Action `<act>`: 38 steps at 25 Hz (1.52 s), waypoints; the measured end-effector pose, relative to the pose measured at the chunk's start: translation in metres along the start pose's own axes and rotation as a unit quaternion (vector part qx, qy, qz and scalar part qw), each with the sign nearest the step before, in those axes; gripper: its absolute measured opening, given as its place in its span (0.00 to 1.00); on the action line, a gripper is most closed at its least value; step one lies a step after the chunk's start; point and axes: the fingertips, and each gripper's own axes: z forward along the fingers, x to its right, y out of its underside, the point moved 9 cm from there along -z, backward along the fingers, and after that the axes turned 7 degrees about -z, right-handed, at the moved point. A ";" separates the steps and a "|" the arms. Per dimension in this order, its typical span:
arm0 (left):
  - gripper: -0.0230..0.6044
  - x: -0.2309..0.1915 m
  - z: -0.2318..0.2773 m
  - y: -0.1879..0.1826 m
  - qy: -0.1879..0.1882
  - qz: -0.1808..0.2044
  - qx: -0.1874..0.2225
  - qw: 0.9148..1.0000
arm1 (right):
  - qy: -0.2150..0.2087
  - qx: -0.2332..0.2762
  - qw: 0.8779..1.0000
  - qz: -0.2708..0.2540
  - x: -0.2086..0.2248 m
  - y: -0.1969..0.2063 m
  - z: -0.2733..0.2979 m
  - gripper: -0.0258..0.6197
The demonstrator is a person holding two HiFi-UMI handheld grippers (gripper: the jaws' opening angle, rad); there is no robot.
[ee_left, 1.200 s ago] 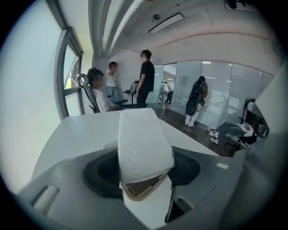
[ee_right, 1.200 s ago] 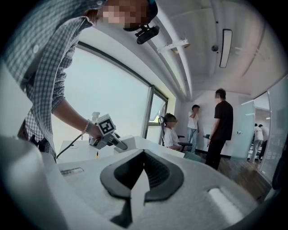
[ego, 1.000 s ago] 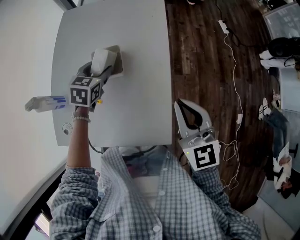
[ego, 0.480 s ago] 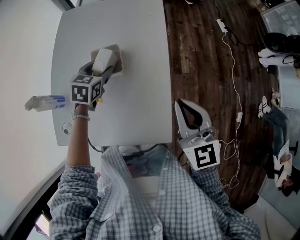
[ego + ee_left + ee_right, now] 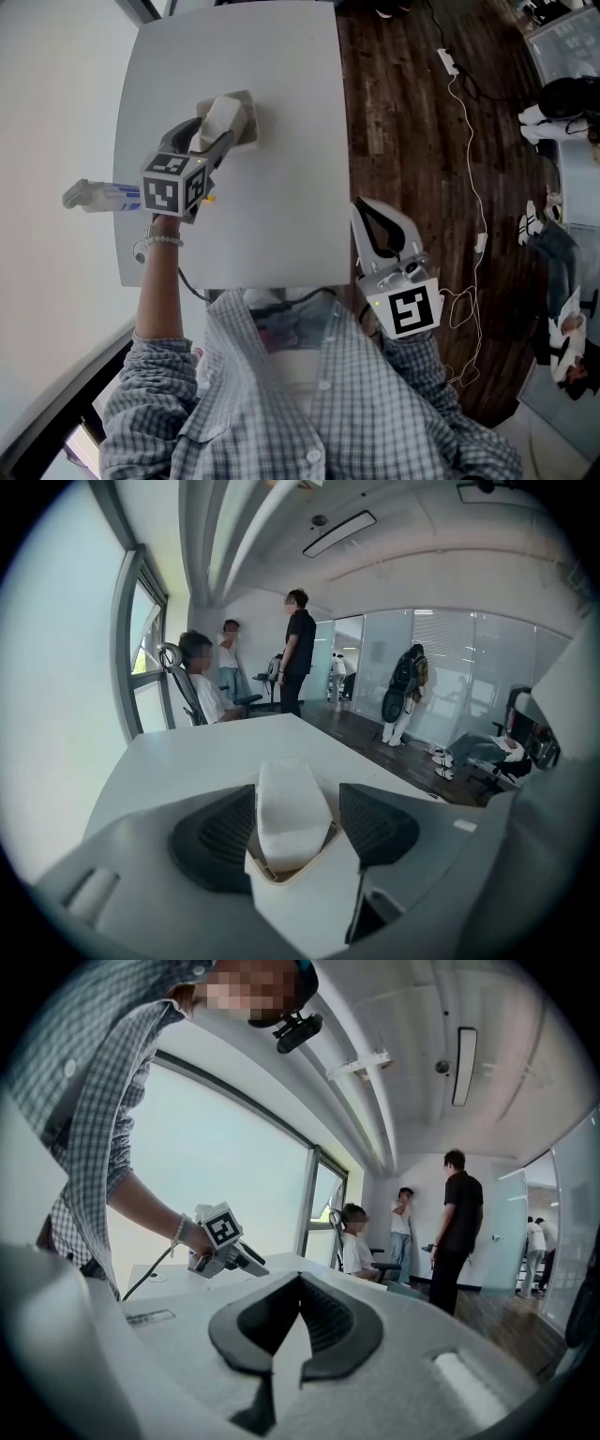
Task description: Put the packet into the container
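A white packet stands tilted in the small cream container on the white table. My left gripper hangs just above and behind the container. Its jaws have just been opening and stand open. In the left gripper view the packet rises out of the container between the two dark pads, and the right-hand pad is plainly clear of it. My right gripper is held off the table's near right corner, shut and empty, its pads meeting at the tip.
A white and blue object lies over the table's left edge. The table's right edge drops to dark wood floor, where a white cable lies. Several people stand or sit beyond the far end of the table.
The left gripper has lifted slightly and drawn back from the container. The packet stays in the container, leaning more. The right gripper has not moved.
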 end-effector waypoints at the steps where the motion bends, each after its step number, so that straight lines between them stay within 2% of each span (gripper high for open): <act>1: 0.49 0.002 -0.005 -0.003 -0.001 0.003 0.005 1.000 | -0.002 0.003 1.000 -0.002 -0.001 -0.002 0.000 0.04; 3: 0.45 0.005 -0.016 -0.008 -0.001 0.012 0.018 1.000 | -0.005 0.009 1.000 -0.007 -0.003 -0.006 0.002 0.04; 6: 0.30 0.009 -0.033 -0.015 -0.002 0.025 0.044 0.999 | -0.010 0.015 1.000 -0.014 -0.009 -0.012 0.004 0.04; 10: 0.23 0.021 -0.060 -0.023 0.000 0.024 0.076 0.997 | -0.015 0.024 0.999 -0.020 -0.011 -0.019 0.001 0.04; 12: 0.12 0.025 -0.073 -0.025 -0.006 0.023 0.098 0.995 | -0.016 0.030 0.999 -0.023 -0.013 -0.023 0.001 0.04; 15: 0.04 0.032 -0.093 -0.025 -0.008 0.016 0.129 0.991 | -0.018 0.036 0.999 -0.028 -0.017 -0.027 0.001 0.04; 20: 0.04 0.055 -0.132 -0.032 0.017 -0.004 0.181 0.983 | -0.020 0.048 0.998 -0.034 -0.019 -0.036 -0.003 0.04; 25: 0.04 0.068 -0.164 -0.023 0.022 -0.003 0.197 0.980 | -0.017 0.055 0.998 -0.039 -0.024 -0.043 -0.003 0.04; 33: 0.04 0.078 -0.210 -0.008 -0.005 0.001 0.228 0.974 | -0.011 0.053 0.997 -0.047 -0.028 -0.046 -0.009 0.04; 38: 0.04 0.078 -0.223 0.005 -0.027 -0.009 0.230 0.973 | -0.013 0.053 0.998 -0.043 -0.033 -0.046 -0.010 0.04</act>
